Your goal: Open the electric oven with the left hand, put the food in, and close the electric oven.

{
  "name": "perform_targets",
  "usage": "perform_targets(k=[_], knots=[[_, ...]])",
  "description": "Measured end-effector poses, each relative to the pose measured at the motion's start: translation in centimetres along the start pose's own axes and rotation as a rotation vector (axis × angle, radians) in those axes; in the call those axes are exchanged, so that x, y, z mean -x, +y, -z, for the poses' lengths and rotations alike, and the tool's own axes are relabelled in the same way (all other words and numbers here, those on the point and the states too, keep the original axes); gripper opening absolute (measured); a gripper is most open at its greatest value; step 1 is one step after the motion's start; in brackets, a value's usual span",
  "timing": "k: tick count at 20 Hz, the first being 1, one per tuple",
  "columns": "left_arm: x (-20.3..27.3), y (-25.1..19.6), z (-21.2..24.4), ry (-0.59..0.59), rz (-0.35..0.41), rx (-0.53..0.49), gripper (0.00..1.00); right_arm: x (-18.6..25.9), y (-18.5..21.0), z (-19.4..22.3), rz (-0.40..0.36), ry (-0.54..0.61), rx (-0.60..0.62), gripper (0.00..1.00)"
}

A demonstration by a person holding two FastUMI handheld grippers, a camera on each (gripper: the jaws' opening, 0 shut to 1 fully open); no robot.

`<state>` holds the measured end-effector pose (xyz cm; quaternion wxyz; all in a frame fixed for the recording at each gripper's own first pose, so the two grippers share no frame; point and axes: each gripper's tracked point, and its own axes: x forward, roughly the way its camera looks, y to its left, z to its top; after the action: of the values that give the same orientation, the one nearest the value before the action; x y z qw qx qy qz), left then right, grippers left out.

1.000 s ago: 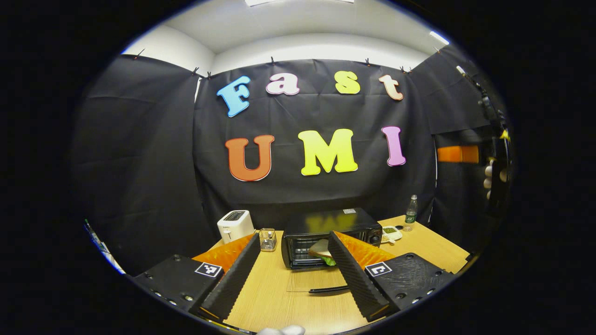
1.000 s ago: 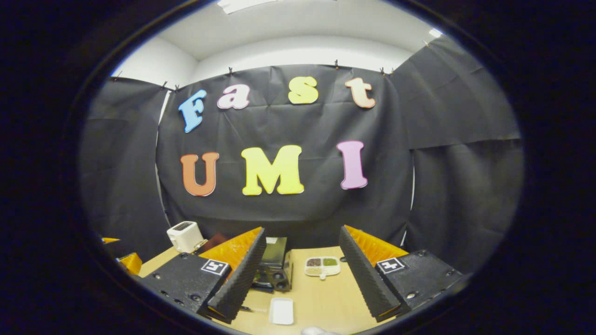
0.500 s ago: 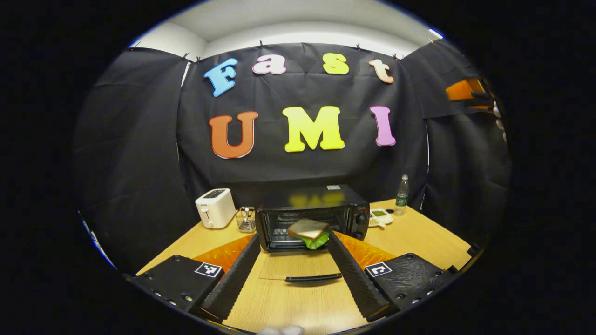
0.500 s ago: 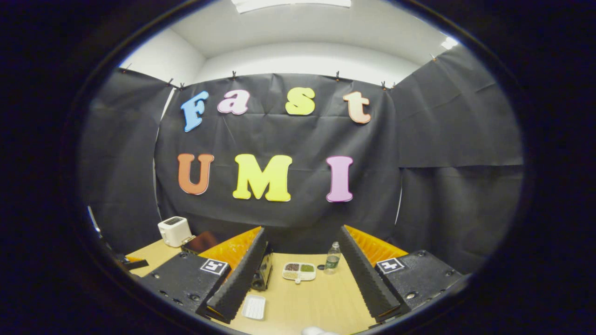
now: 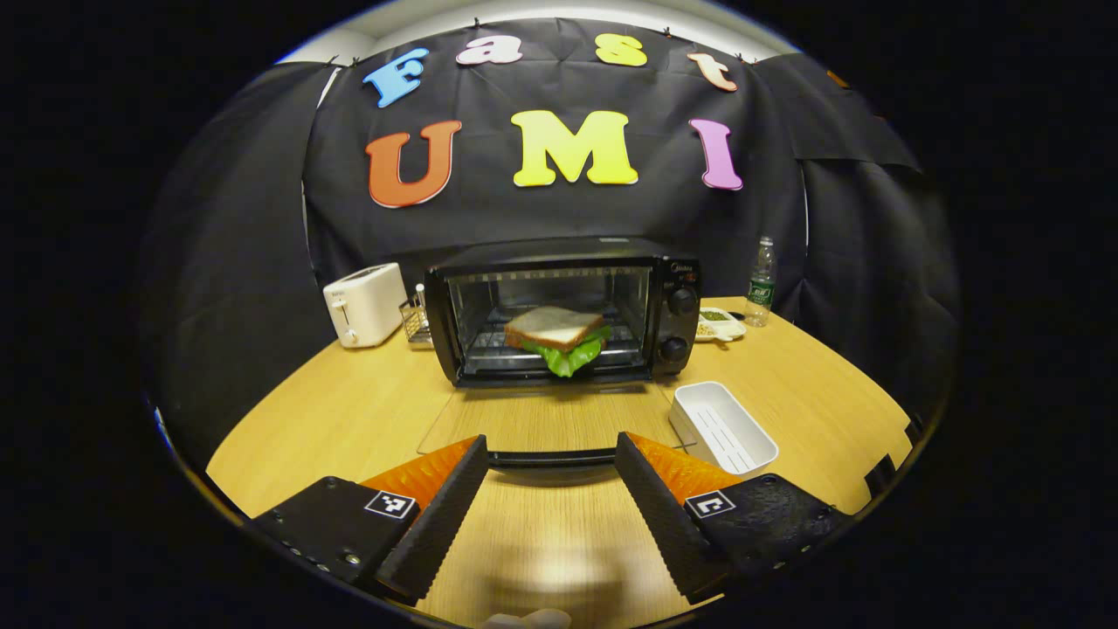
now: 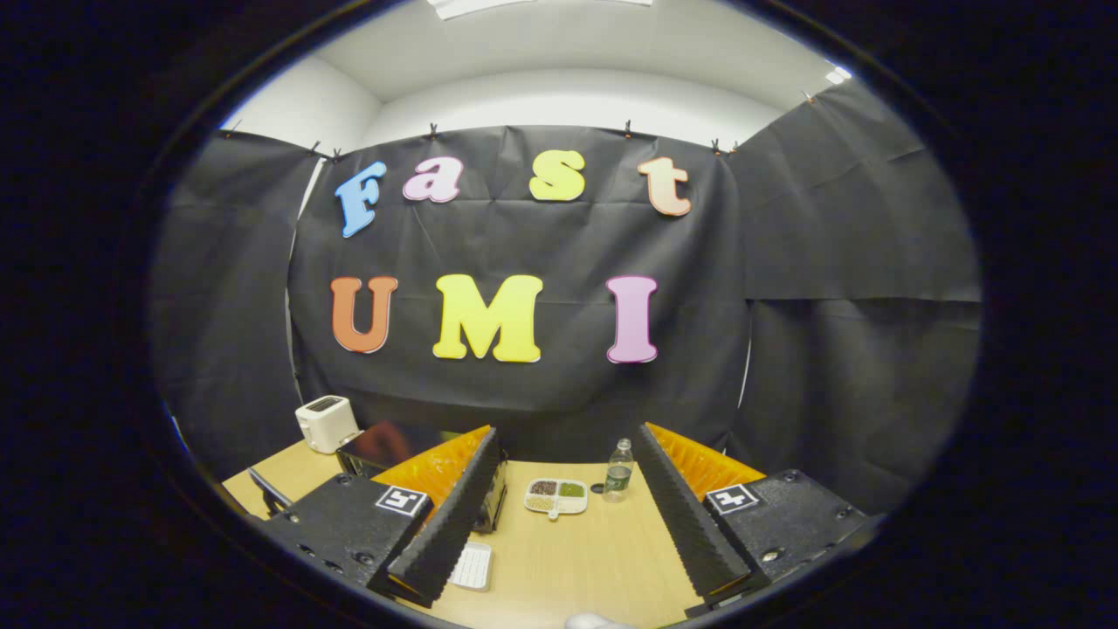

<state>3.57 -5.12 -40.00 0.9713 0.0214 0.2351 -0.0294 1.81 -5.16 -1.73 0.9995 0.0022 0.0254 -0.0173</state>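
On the counter the oven stands open, a sandwich on its rack, so closing seems next: the left tool, wide open and empty, must lift the door handle just ahead; beside sits an empty white tray; the right tool gapes empty

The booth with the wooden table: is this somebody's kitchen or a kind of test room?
Likely a staged test booth: black cloth walls surround a table set with an electric oven, a toaster and a water bottle.
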Motion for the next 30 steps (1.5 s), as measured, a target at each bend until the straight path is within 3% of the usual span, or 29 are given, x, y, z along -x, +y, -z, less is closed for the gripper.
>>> perform_targets(k=[7,12,14,15,16,19,20,21,23,24,25,30], knots=[[-4.7,-0.4,5.1,0.096,0.001,-0.015,0.96,-1.2,-1.0,2.0,0.041,0.052,0.029,0.95],[-5.7,-0.2,5.4,0.100,-0.002,0.008,0.96,-2.1,-0.8,1.8,0.036,0.065,0.047,0.95],[-5.7,0.0,5.1,0.094,-0.007,0.009,0.95,-2.4,-0.7,1.9,0.031,0.072,0.050,1.00],[-5.6,0.0,5.2,0.096,-0.006,0.018,0.96,-2.5,-0.5,2.0,0.027,0.077,0.049,0.96],[-5.6,0.0,5.1,0.094,-0.006,0.021,0.96,-2.7,-0.4,2.1,0.022,0.082,0.051,1.00],[-5.8,0.0,4.6,0.092,-0.005,0.018,0.96,-3.0,-0.2,2.1,0.013,0.091,0.052,1.00],[-5.6,0.0,4.6,0.092,-0.005,0.015,0.95,-3.1,-0.1,2.1,0.011,0.097,0.052,0.96],[-5.6,-0.1,4.3,0.089,-0.004,0.014,0.96,-3.2,0.0,2.1,0.008,0.098,0.054,1.00],[-5.6,0.0,4.2,0.094,0.000,0.013,0.96,-3.3,0.2,1.9,0.005,0.096,0.055,0.96],[-5.4,0.1,4.0,0.092,0.001,0.008,0.96,-3.3,0.3,1.9,0.003,0.101,0.054,1.00],[-5.4,0.1,3.7,0.091,0.002,0.004,0.96,-3.2,0.4,1.9,-0.004,0.099,0.052,0.95],[-4.6,0.4,0.6,0.060,0.016,0.005,0.96,-2.9,1.0,1.6,-0.016,0.103,0.042,0.96]])
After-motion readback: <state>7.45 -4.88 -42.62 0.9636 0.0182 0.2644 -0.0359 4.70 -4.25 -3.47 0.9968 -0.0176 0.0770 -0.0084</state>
